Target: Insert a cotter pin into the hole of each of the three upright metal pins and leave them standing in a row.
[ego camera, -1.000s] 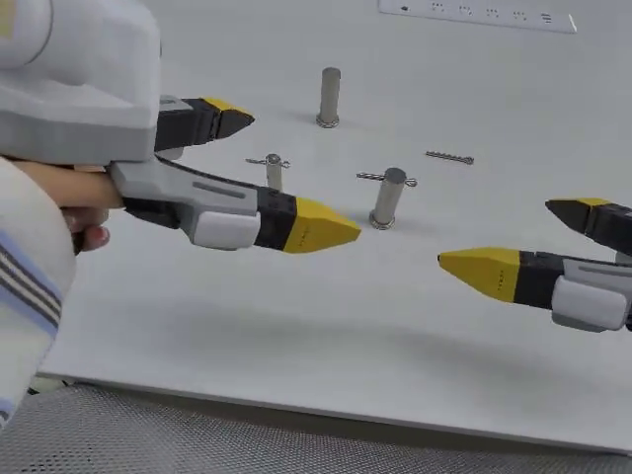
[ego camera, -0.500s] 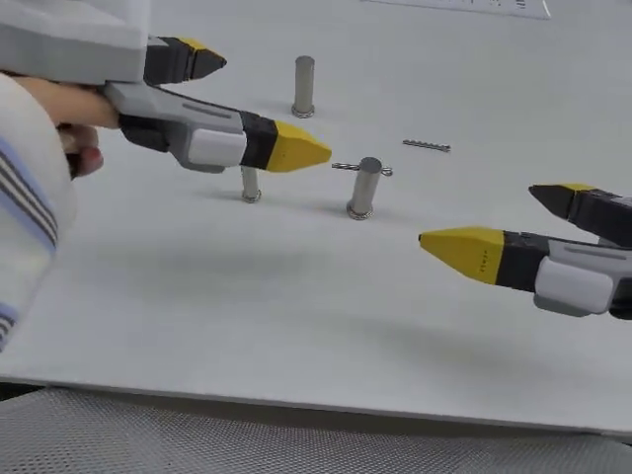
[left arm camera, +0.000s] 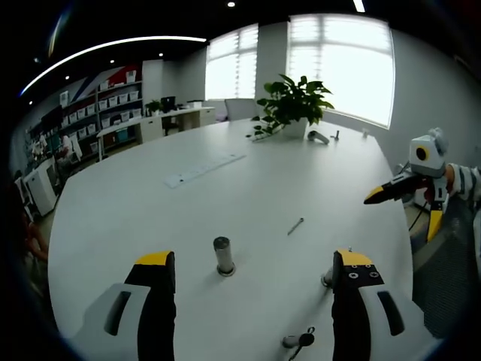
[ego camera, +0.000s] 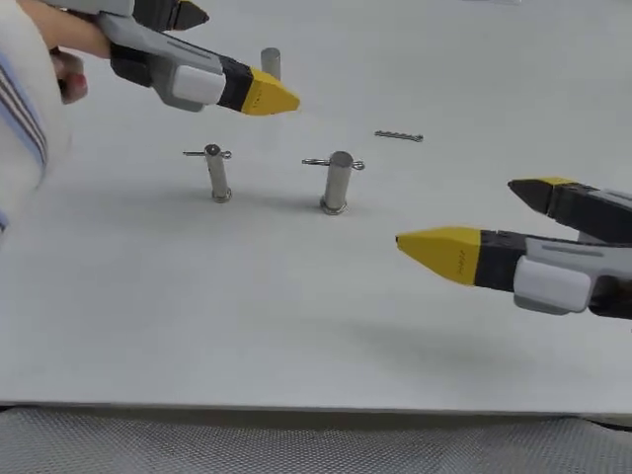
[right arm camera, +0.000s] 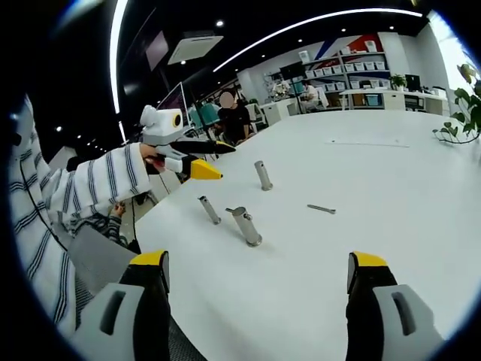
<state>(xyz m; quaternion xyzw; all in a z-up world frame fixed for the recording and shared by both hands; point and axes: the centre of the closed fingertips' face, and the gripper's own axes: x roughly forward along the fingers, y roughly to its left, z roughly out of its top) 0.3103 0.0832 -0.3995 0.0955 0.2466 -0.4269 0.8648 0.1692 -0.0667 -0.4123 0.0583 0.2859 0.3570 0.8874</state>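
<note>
Head view: bright, even, diffuse light on the white table [ego camera: 296,326]; no hard glare. Shadows are soft & faint: a wide grey smear on the table below my right gripper [ego camera: 453,212], a small one at the foot of an upright pin [ego camera: 336,183]. The striped sleeve [ego camera: 20,118] at the left edge is out of focus, washed pale.

Left gripper view: big windows [left arm camera: 342,68] blown out to white, backlighting from the far side; tabletop has a pale sheen; ceiling dark w/ a curved strip light [left arm camera: 113,45]. Strong fisheye bend, edges smeared.

Right gripper view: darker room, ceiling strip [right arm camera: 323,30] bowed by the lens; bg soft.
</note>
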